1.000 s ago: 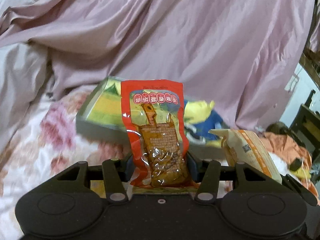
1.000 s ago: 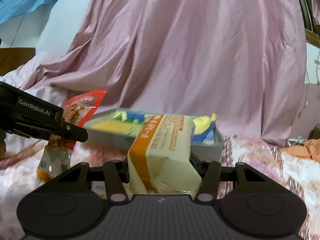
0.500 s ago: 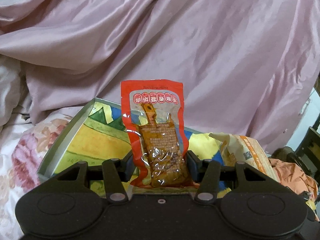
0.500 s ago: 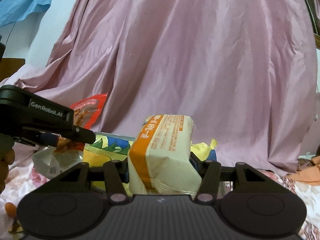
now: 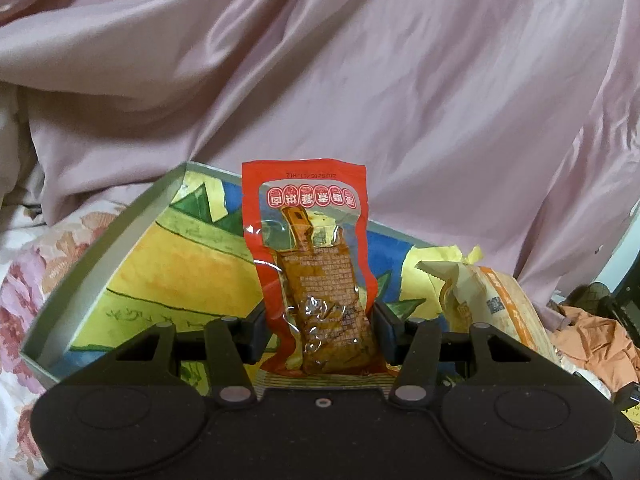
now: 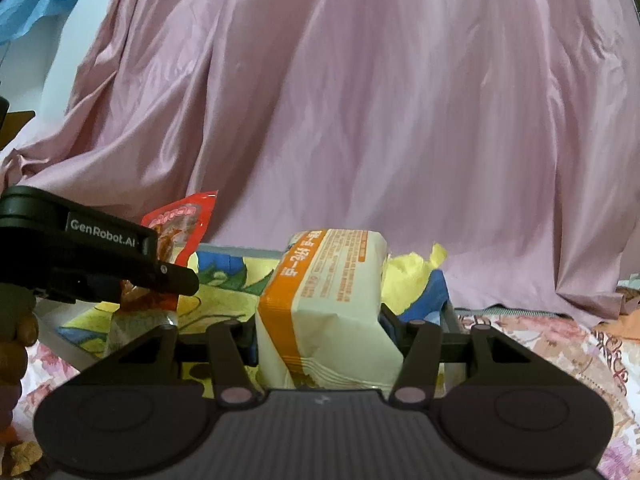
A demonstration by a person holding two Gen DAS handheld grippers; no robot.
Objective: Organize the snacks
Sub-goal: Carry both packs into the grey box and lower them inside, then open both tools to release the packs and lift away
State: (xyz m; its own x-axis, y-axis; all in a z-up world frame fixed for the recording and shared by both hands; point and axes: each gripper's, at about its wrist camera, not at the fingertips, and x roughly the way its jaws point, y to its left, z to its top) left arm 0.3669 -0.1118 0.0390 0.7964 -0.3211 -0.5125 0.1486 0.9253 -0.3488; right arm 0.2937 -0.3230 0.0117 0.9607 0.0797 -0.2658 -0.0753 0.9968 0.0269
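Note:
My left gripper (image 5: 320, 330) is shut on a red snack packet (image 5: 310, 256) with brown contents, held upright over the open tray box (image 5: 100, 264) with a yellow, green and blue printed floor. My right gripper (image 6: 320, 330) is shut on a cream and orange wrapped snack pack (image 6: 324, 304), held over the same box (image 6: 224, 280). That pack also shows at the right of the left wrist view (image 5: 492, 304). The left gripper (image 6: 100, 256) and its red packet (image 6: 180, 228) show at the left of the right wrist view.
A large pink satin sheet (image 5: 360, 80) drapes behind the box in both views. The box sits on a floral bedcover (image 5: 24, 280). Orange cloth (image 5: 592, 344) lies at the far right. Yellow crumpled paper (image 6: 412, 268) sits at the box's far right corner.
Both grippers moved forward with their snacks, from short of the box to over its inside. The box now looks closer and larger. Both grips are unchanged.

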